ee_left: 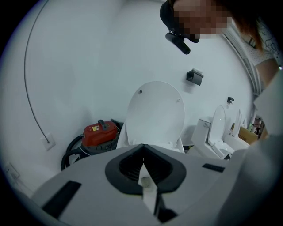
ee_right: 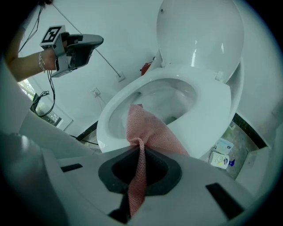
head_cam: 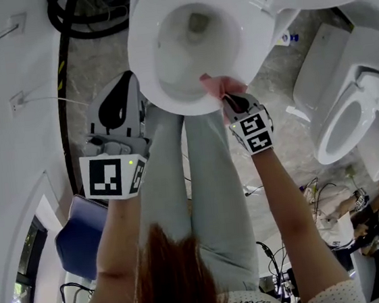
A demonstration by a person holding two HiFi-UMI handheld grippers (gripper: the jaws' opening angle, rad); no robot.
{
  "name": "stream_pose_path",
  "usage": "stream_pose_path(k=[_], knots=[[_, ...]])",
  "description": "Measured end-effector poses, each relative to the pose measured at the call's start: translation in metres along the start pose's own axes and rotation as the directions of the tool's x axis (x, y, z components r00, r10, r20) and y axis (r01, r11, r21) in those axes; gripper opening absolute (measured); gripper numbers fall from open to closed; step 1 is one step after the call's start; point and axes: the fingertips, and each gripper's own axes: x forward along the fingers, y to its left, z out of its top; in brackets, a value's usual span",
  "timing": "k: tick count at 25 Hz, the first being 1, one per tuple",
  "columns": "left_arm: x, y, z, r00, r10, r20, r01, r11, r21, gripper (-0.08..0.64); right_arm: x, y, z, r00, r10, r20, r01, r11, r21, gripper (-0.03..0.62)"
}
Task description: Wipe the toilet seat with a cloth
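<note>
Item: toilet seat (ee_right: 212, 106), white, lowered over the bowl; lid (ee_right: 199, 31) raised behind it.
Item: pink cloth (ee_right: 148, 130), pinched between the closed jaws of the right gripper (ee_right: 140, 152); its free end is laid on the seat's front rim, partly over the bowl opening.
Item: left gripper (ee_left: 142, 165), jaws brought together on nothing, held off to the left of the bowl, apart from the seat.
Item: red vacuum cleaner (ee_left: 99, 132), against the wall; not involved.
Step judged in hand: wiping at the front rim. Next move, as judged: the cloth is to be kept pressed flat and drawn round the ring.
</note>
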Motion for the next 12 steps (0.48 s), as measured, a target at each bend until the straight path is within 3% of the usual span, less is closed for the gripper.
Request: stream_pose_path(k=[12], knots=[[-0.030, 0.032, -0.020, 0.999, -0.037, -0.025, 0.036, 0.999, -0.009, 0.002, 0.007, 0.018, 0.000, 0.996, -0.092, 0.018, 0.090, 0.992, 0.092, 0.026]])
